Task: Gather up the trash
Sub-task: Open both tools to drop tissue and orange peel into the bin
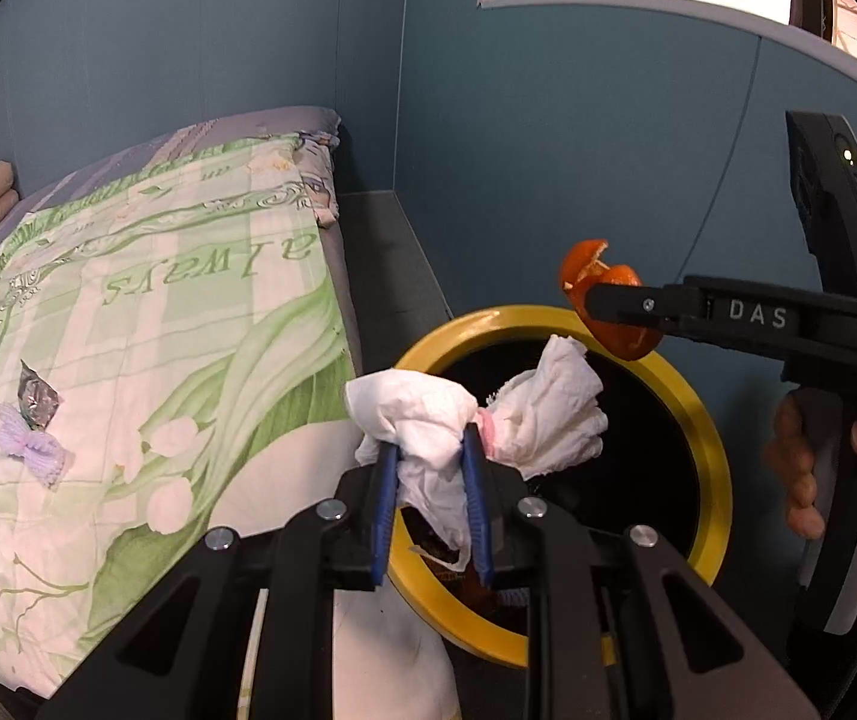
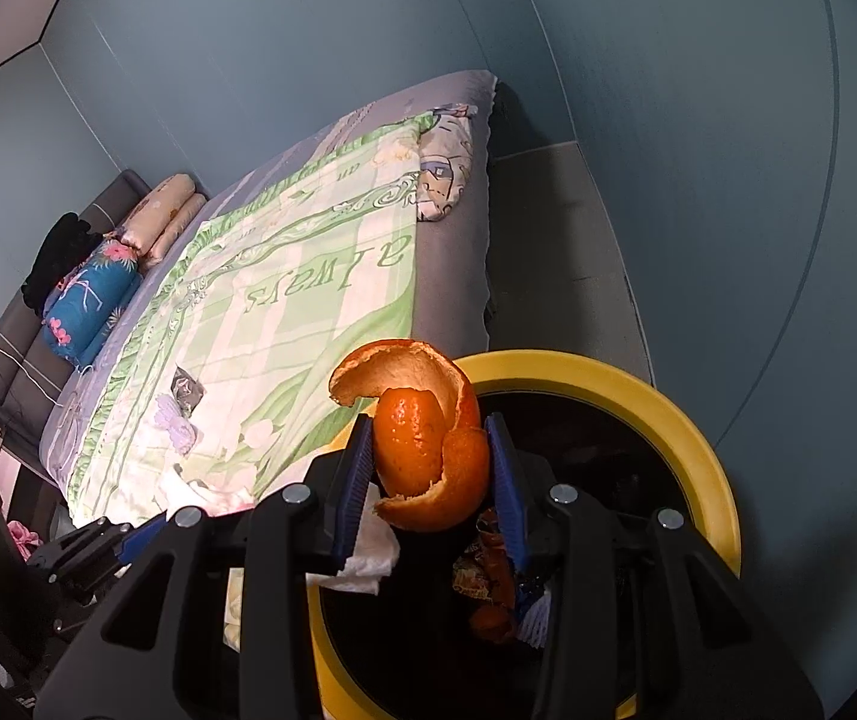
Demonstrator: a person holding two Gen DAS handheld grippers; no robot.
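My left gripper is shut on a crumpled white tissue, held over the near rim of a yellow-rimmed black bin. My right gripper is shut on a curled orange peel above the same bin; in the left wrist view that gripper and its peel come in from the right, held by a hand. Wrappers and peel lie inside the bin. A silver wrapper and a lilac knitted scrap lie on the bedspread.
A bed with a green floral spread fills the left, with pillows at its head. Teal walls close in behind the bin. A strip of grey floor runs between the bed and the wall.
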